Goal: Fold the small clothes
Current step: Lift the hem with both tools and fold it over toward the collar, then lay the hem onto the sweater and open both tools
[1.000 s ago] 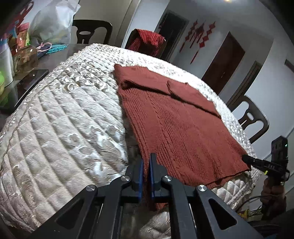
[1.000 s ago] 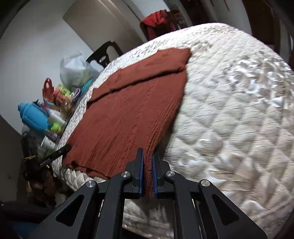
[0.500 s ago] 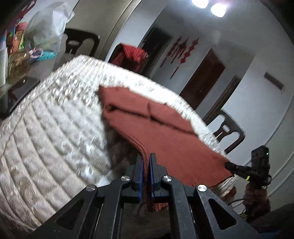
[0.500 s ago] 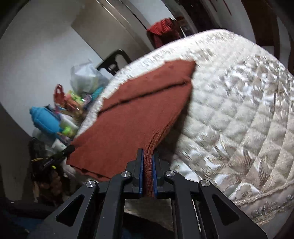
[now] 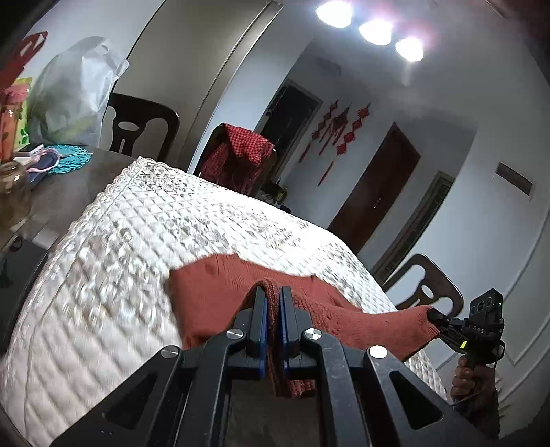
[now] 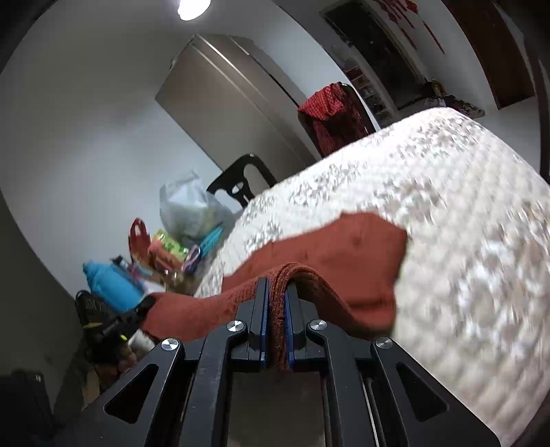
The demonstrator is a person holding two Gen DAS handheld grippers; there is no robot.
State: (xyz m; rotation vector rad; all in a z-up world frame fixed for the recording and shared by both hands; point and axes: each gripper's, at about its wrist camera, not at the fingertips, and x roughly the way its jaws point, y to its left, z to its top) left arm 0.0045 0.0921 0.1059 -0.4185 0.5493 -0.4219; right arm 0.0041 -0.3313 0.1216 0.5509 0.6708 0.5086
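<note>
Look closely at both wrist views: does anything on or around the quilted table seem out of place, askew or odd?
Nothing looks damaged or spilled. The rust-red knit garment is mid-fold, its near edge pinched by the left tool and right tool, so it hangs unevenly above the quilted cover. A red checked cloth hangs over a chair behind.

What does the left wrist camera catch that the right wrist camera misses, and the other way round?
Only the left wrist view shows the red hanging wall ornaments, the three bright ceiling lamps and the right tool pinching one corner of the garment. Only the right wrist view shows the blue plastic bottle and the left tool pinching the other corner. Both show the rust-red knitted sweater lifted over the white quilted cover, the red checked cloth on a dark chair and the grey plastic bag.
</note>
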